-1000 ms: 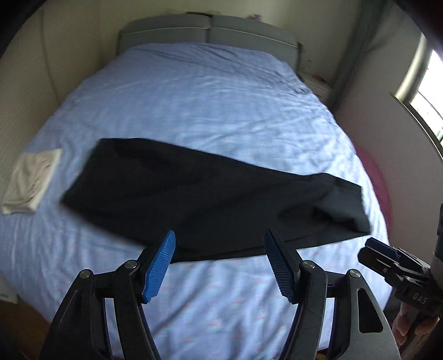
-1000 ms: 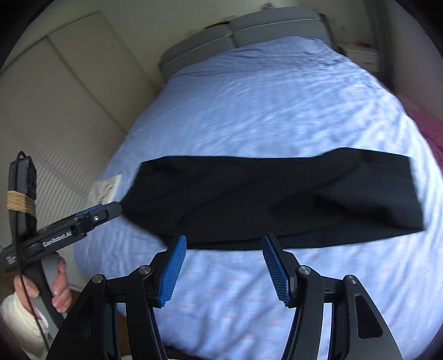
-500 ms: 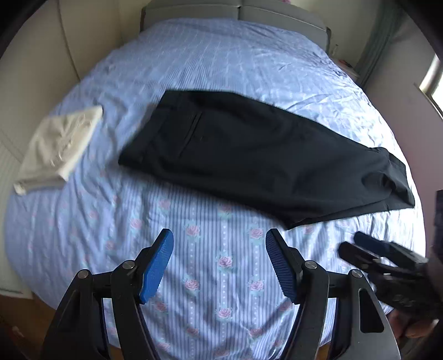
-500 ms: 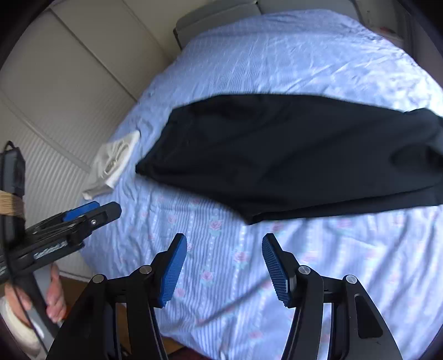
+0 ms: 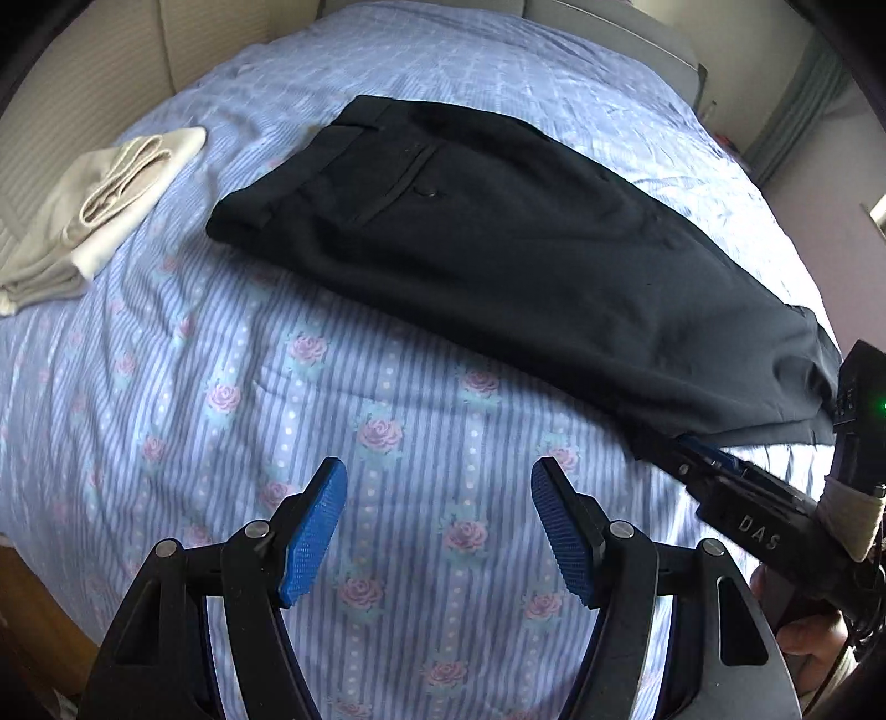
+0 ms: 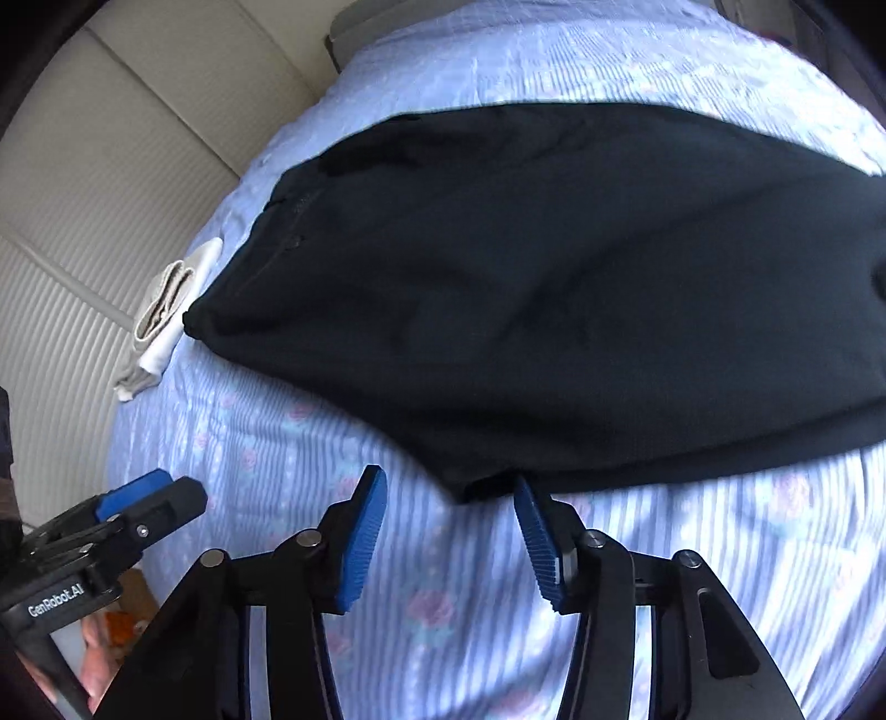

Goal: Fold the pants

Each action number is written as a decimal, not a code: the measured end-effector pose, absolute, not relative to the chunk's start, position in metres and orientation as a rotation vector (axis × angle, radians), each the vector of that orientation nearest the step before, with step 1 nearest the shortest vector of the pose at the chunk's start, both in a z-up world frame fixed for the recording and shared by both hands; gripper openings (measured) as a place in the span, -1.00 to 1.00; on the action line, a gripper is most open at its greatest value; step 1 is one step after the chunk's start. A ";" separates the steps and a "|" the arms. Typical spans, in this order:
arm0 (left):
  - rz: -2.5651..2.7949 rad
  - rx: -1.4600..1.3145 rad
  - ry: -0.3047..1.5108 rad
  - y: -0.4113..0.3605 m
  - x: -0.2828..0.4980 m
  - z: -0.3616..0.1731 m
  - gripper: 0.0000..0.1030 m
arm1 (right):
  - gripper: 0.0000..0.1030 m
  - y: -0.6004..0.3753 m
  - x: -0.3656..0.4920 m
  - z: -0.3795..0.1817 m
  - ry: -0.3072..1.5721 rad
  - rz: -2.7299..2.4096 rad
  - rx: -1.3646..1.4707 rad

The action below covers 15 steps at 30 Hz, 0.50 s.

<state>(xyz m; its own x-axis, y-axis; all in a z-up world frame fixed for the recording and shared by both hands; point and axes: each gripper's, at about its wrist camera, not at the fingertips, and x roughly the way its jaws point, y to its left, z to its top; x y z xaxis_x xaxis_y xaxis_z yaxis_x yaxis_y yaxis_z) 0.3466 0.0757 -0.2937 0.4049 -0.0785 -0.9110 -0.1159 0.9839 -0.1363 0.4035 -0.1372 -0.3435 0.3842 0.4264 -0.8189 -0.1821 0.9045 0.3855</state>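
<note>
Left gripper (image 5: 437, 523): black plastic frame, two curved arms, silver round screws at the pivots, bright blue ribbed pads (image 5: 313, 531) on the finger insides. White lettering "GenRobot.AI" on its side, seen from the right wrist view.

Right gripper (image 6: 448, 545): same black frame, silver screws, blue ribbed pads (image 6: 362, 545). White letters "DAS" on its side in the left wrist view; a black box with a green light; pale tape wrapped round the handle.

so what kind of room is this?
Most likely a bedroom: black pants lie on a bed with a floral striped sheet, a grey padded headboard at its far end, folded cream garment beside them.
</note>
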 end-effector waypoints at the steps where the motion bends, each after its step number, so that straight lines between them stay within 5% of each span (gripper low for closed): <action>1: 0.030 -0.192 1.155 0.077 0.346 -0.294 0.32 | -0.03 -0.136 0.405 -0.342 1.098 0.401 0.237; 6: 0.046 -0.205 1.162 0.077 0.345 -0.298 0.32 | -0.08 -0.129 0.418 -0.346 1.079 0.422 0.192; 11: 0.054 -0.192 1.160 0.074 0.341 -0.299 0.32 | -0.64 -0.121 0.418 -0.336 1.042 0.425 0.187; 15: 0.092 -0.197 1.160 0.080 0.338 -0.299 0.32 | -0.66 -0.106 0.395 -0.324 1.023 0.437 0.094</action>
